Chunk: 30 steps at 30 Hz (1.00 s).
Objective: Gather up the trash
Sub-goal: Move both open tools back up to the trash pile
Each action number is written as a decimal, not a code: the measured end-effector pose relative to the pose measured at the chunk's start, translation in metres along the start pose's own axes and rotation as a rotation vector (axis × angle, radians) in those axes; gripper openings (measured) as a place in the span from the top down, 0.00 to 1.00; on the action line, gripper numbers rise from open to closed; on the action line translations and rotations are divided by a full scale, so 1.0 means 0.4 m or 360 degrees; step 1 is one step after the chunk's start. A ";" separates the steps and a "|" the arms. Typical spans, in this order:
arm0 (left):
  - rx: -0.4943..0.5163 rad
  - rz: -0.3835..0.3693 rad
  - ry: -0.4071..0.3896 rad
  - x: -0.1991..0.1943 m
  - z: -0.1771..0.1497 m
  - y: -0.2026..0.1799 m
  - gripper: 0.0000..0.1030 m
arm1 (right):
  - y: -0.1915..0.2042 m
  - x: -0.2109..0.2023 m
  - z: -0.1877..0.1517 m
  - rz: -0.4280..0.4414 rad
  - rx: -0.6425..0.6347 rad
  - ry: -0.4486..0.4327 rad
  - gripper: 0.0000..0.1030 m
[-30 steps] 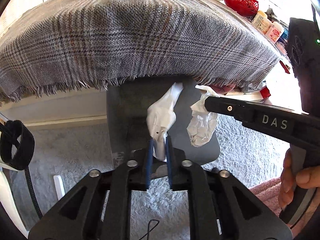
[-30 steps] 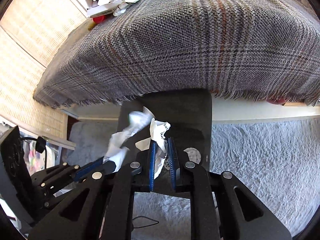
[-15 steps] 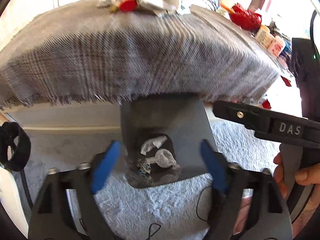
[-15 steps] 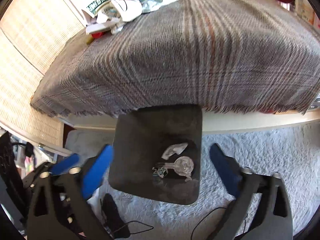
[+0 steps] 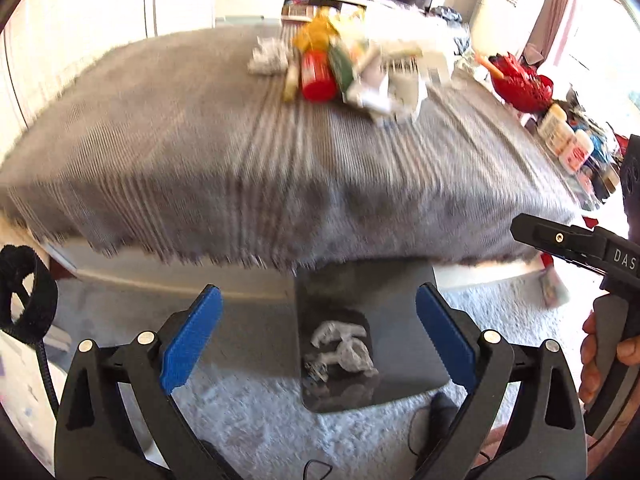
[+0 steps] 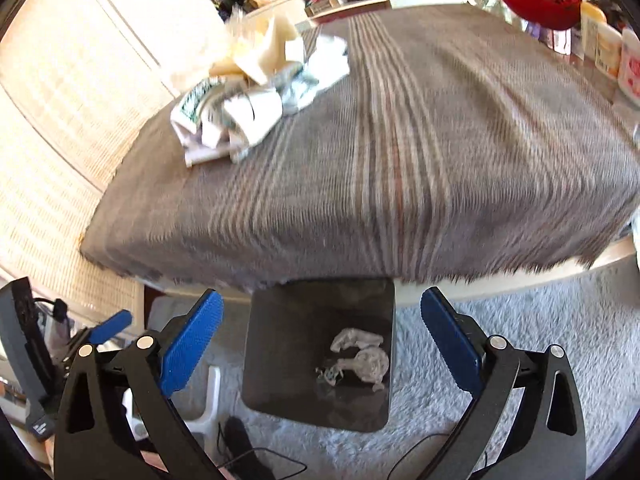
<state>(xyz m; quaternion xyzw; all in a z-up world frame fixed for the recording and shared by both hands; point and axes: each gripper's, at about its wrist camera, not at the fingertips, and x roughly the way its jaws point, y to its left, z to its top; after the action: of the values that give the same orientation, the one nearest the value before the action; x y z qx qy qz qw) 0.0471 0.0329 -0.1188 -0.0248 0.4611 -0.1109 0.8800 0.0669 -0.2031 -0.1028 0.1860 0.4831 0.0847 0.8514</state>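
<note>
Trash sits in a heap on the far side of the desk. Some crumpled bits lie in the black bin near me. My left tool and right tool are both spread wide, grasping nothing. I should reach far, pinch one piece tight, then drop it over the bin.

Crumpled scraps lie in the bin on the rug before the table, which bears a trash pile.

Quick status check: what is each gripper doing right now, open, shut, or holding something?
Left gripper: open, holding nothing, above the dark square bin.
Right gripper: open, holding nothing, above the same bin.
</note>
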 end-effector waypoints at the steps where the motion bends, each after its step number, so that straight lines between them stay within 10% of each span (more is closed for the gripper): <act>1: -0.0005 0.0003 -0.0018 -0.009 0.021 0.000 0.10 | 0.002 -0.002 0.014 0.0006 0.0005 -0.0006 0.03; 30: 0.0131 0.0005 -0.0204 0.085 0.341 -0.061 0.22 | 0.150 0.045 0.374 0.0045 -0.0079 -0.0240 0.04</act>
<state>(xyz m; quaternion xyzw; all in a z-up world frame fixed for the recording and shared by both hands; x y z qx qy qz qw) 0.1731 -0.0064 -0.0643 0.0052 0.3989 -0.1264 0.9082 0.2060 -0.1774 -0.0237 0.1775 0.4127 0.0943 0.8884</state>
